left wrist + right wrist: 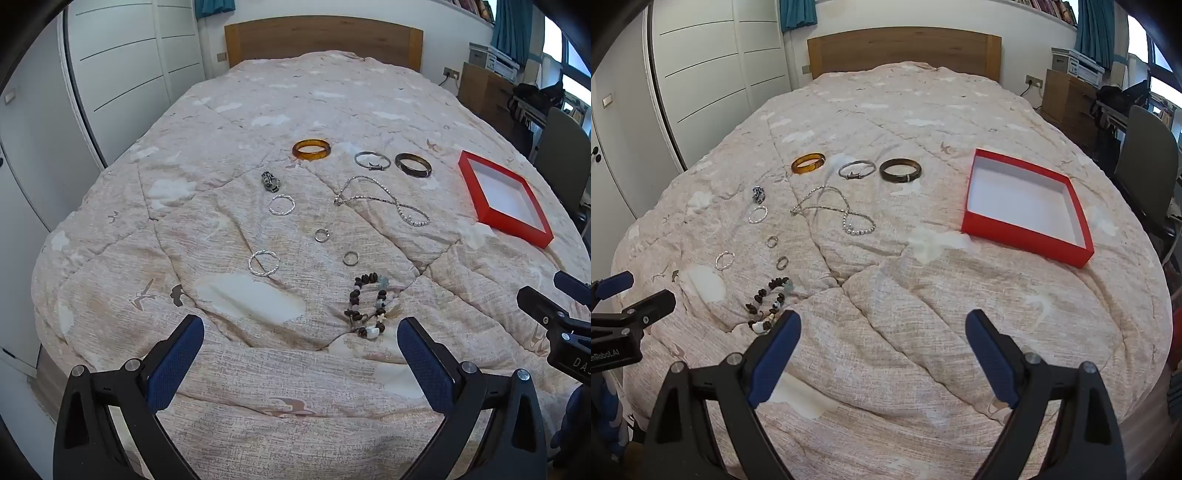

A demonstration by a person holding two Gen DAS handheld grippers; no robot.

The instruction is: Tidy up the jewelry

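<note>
Nearest the lens, the left gripper (301, 330) hangs over the quilt (258, 387) with its blue pads spread wide, nothing between them; the handles are cut off at the bottom edge. The right gripper (882, 325) is the same — jaws fully apart, empty — and in the left wrist view only its tip pokes in from the right border.

Just past the left gripper's right finger lies a beaded bracelet (367, 306), dark and pale beads bunched up; in the right wrist view its near end is hidden behind the left pad (775, 360). Beyond it, two small rings (350, 258), too small to read any detail, and to their left two twisted silver hoops (263, 262). Farther on, a small dark metal piece (269, 180) — a charm or a clasp, I cannot tell. A silver chain necklace (380, 199) loops across the middle. Then a row: amber bangle (311, 149), thin silver bangle (372, 161), dark bangle (412, 165).

Well to the right sits the open red box (1027, 236), white inside. The wooden headboard (323, 38) closes the far end.
</note>
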